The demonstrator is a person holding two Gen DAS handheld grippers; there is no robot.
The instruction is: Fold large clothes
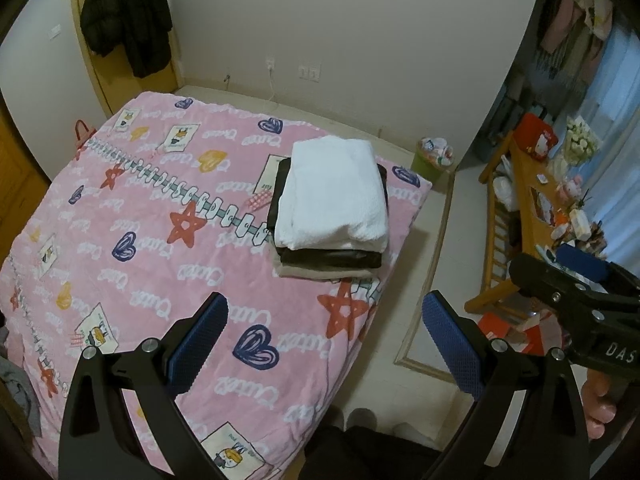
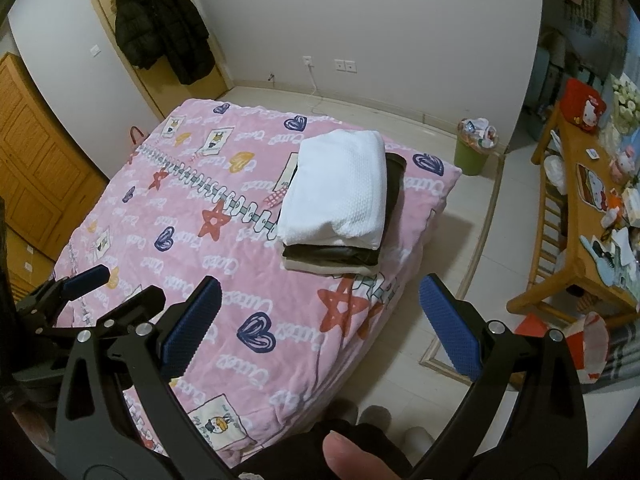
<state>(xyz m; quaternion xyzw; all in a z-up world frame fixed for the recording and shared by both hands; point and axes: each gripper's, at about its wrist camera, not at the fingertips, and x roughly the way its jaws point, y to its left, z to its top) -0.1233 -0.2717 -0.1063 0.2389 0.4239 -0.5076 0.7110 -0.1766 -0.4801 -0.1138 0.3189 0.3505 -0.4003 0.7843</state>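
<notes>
A stack of folded clothes lies on the bed's far right part: a white textured piece (image 1: 332, 192) (image 2: 340, 192) on top, a dark one (image 1: 328, 258) under it and a beige one (image 1: 320, 273) at the bottom. The bed carries a pink blanket (image 1: 160, 240) (image 2: 192, 240) with hearts and stars. My left gripper (image 1: 326, 344) (image 2: 116, 288) hangs open above the near part of the bed, holding nothing. Beside it my right gripper (image 2: 320, 328) (image 1: 556, 276) is open over the bed's near right edge, well short of the stack.
Right of the bed are a green bin (image 2: 474, 152) and a cluttered wooden bench (image 2: 576, 216). Black coats (image 2: 164, 20) hang on the door, with a wooden wardrobe (image 2: 36, 152) at left. A grey garment (image 1: 20, 392) shows at the left edge. A thumb (image 2: 348, 456) and slippers are below.
</notes>
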